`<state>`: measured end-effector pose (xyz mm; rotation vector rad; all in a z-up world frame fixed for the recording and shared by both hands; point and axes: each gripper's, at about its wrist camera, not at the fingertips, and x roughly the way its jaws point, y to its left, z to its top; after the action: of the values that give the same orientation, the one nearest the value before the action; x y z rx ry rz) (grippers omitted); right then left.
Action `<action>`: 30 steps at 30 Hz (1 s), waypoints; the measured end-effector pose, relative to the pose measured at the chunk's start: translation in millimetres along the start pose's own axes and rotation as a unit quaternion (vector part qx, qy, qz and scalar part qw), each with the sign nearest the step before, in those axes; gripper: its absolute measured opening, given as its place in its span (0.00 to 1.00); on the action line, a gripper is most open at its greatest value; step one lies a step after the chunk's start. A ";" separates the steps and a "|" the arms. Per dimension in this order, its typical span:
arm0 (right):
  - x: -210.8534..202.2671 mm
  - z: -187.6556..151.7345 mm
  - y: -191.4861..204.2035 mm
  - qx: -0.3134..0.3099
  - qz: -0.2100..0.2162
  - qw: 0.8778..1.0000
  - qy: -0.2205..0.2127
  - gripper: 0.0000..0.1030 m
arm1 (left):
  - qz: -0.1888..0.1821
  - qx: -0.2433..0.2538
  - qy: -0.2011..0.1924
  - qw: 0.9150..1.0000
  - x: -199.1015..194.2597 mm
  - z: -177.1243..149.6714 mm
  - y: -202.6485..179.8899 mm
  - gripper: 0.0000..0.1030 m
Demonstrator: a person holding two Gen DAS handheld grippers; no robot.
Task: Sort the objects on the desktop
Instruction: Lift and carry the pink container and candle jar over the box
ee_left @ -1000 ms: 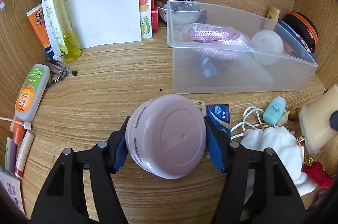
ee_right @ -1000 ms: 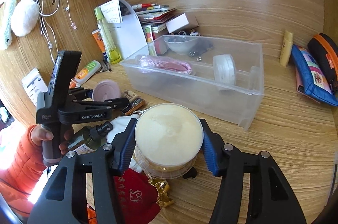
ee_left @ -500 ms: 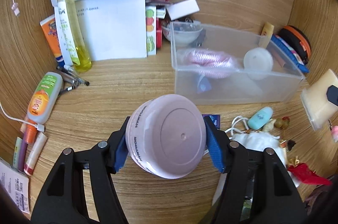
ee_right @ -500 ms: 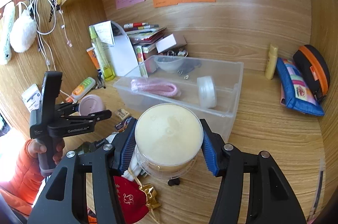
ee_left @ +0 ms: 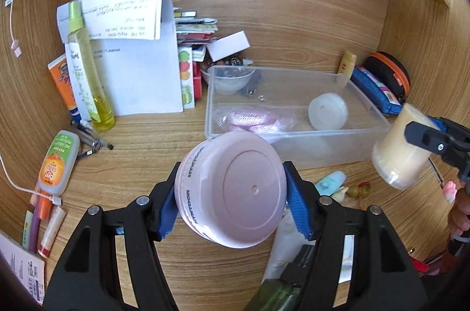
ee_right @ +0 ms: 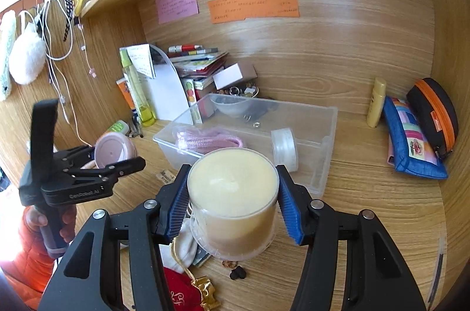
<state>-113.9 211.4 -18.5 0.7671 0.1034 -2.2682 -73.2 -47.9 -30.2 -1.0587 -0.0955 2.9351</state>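
My left gripper (ee_left: 232,198) is shut on a round pink jar (ee_left: 232,193), held above the desk in front of the clear plastic bin (ee_left: 296,148). My right gripper (ee_right: 233,206) is shut on a clear tub of cream-coloured pads (ee_right: 233,202), lifted off the desk at the bin's (ee_right: 323,164) near side. In the right wrist view the left gripper (ee_right: 117,155) with its pink jar (ee_right: 113,151) hangs at the left; in the left wrist view the cream tub (ee_left: 401,148) shows at the right edge. The bin holds a pink cord (ee_left: 252,118), a white round box (ee_left: 327,111) and a small bowl (ee_left: 230,79).
Yellow spray bottle (ee_left: 88,76), white papers (ee_left: 138,70) and stacked booklets (ee_left: 194,46) stand at the back left. A green-orange bottle (ee_left: 58,161) and pens lie left. A blue pouch (ee_right: 411,140) and orange-zipped case (ee_right: 434,114) sit right. White cloth (ee_right: 185,243), red pouch (ee_right: 179,293) lie near.
Both grippers have risen with their loads; the bin and desk clutter now sit lower and farther off in both views, and the coloured notes on the back wall have come into sight.
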 end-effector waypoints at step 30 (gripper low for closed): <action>35.9 67.1 -13.4 -0.018 -0.001 1.000 -0.014 0.50 | -0.047 0.017 -0.025 0.998 22.9 79.9 -4.2 0.62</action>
<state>-176.1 179.7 14.6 0.7159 0.1305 -2.2717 -141.8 -46.8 16.9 -0.9501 -0.0938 2.8692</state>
